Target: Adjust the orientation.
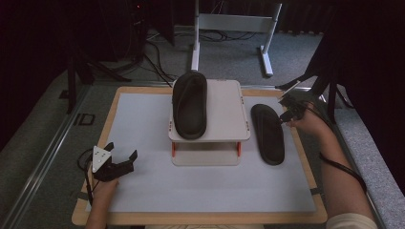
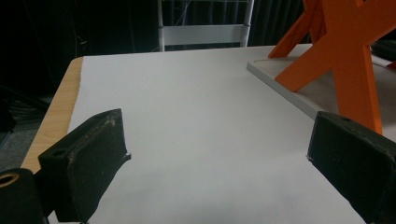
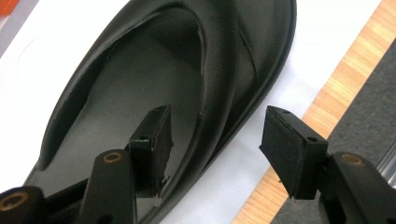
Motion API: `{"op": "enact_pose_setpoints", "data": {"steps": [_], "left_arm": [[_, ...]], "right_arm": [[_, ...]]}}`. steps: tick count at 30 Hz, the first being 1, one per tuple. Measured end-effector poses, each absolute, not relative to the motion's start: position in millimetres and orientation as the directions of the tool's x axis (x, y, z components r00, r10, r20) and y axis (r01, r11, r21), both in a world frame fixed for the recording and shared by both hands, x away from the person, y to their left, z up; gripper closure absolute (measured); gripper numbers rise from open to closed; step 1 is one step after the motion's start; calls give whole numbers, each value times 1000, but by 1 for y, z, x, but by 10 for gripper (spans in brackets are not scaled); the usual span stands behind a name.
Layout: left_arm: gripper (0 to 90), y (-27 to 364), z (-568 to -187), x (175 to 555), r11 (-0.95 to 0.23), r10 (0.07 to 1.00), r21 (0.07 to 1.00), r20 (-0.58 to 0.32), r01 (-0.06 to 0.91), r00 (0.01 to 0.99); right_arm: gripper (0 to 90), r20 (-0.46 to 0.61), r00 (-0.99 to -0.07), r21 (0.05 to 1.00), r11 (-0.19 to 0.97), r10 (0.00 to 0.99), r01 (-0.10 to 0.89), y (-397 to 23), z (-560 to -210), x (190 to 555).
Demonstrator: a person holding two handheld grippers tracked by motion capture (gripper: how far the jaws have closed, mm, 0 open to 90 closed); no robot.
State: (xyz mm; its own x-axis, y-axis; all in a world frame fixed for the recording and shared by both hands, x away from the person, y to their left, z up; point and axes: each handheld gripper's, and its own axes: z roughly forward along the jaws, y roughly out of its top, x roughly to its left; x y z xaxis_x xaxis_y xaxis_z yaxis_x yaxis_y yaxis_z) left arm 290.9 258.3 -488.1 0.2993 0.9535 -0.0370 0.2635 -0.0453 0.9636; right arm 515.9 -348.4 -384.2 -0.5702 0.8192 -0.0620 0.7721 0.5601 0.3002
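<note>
**Right gripper straddles the edge of the loose sandal**

A wooden-edged table (image 1: 90, 143) covered with a pale grey mat fills the middle of the room as I look down on it. At its centre stands a small white two-tier stand with orange legs (image 1: 224, 124), and on the top shelf, toward eleven o'clock of that shelf, lies a black rubber sandal (image 1: 190, 105), toe pointing to twelve.

A second black rubber sandal (image 1: 268, 133) lies flat on the mat at three o'clock from the stand, just beside it and lengthwise from twelve to six. In the right gripper view this sandal (image 3: 154, 84) sits close under the camera, near the table's wooden edge.

The right gripper (image 1: 288, 110) is at the far, twelve o'clock end of that sandal, held by a hand that comes in from five o'clock. Its jaws stand partly apart: one is inside the sandal over the footbed, the other outside past the rim, so the side wall and strap lie between them. The pads do not press on it.

The left gripper (image 1: 122, 151) rests low over the mat at eight o'clock from the stand, well apart from both sandals. Its jaws are spread wide with bare mat between them.
</note>
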Motion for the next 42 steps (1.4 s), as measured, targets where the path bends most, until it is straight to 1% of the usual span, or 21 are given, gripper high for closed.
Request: {"op": "enact_pose_setpoints", "data": {"steps": [3, 7, 9, 10, 11, 13, 14, 15, 16, 17, 19, 23, 24, 28, 33, 35, 36, 42], "left_arm": [[43, 258, -488, 291, -45, 953, 963, -37, 264, 300], [43, 258, -488, 291, -45, 954, 963, -38, 265, 299], [44, 258, -488, 291, -46, 954, 963, -37, 265, 299], [44, 258, -488, 291, -46, 954, 963, -36, 265, 299], [44, 258, -488, 291, -47, 954, 963, -36, 265, 299], [44, 258, -488, 291, -45, 954, 963, -37, 265, 298], [44, 258, -488, 291, -46, 954, 963, -37, 265, 299], [45, 258, -488, 291, -47, 954, 963, -36, 265, 299], [45, 258, -488, 291, -46, 954, 963, -37, 265, 298], [46, 258, -488, 291, -47, 954, 963, -36, 265, 299], [46, 258, -488, 291, -46, 954, 963, -37, 265, 299], [46, 258, -488, 291, -46, 954, 963, -37, 266, 298], [46, 258, -488, 291, -45, 954, 963, -38, 265, 298], [46, 258, -488, 291, -43, 954, 963, -39, 266, 298], [46, 258, -488, 291, -45, 954, 963, -37, 265, 298], [46, 258, -488, 291, -45, 954, 963, -38, 265, 298], [46, 258, -488, 291, -44, 954, 963, -38, 265, 298], [46, 258, -488, 291, -45, 954, 963, -37, 265, 298]], "right_arm": [[454, -25, -558, 285, 541, 830, 791, -349, -388, 520], [543, 13, -542, 268, 519, 840, 811, -348, -395, 523], [603, 22, -536, 259, 512, 844, 819, -346, -398, 524], [603, 22, -536, 259, 512, 844, 819, -346, -398, 524], [632, 1, -527, 254, 510, 850, 822, -345, -400, 524], [643, 3, -521, 255, 503, 854, 826, -345, -401, 523], [672, -3, -513, 254, 497, 858, 830, -345, -402, 523], [690, -6, -487, 254, 473, 873, 844, -344, -402, 523], [690, -6, -487, 254, 473, 873, 844, -344, -402, 523], [706, 1, -445, 255, 430, 895, 866, -344, -402, 523], [718, -5, -429, 255, 416, 903, 873, -343, -403, 522], [735, -15, -412, 256, 402, 911, 879, -341, -403, 522], [757, -35, -396, 254, 392, 917, 884, -339, -402, 520], [766, -53, -393, 239, 393, 918, 888, -334, -401, 519], [769, -36, -374, 238, 371, 927, 898, -334, -397, 516], [769, -26, -360, 244, 355, 933, 902, -336, -395, 515], [769, -9, -337, 254, 328, 941, 910, -339, -392, 514], [769, 9, -302, 273, 288, 953, 918, -347, -384, 510]]}}
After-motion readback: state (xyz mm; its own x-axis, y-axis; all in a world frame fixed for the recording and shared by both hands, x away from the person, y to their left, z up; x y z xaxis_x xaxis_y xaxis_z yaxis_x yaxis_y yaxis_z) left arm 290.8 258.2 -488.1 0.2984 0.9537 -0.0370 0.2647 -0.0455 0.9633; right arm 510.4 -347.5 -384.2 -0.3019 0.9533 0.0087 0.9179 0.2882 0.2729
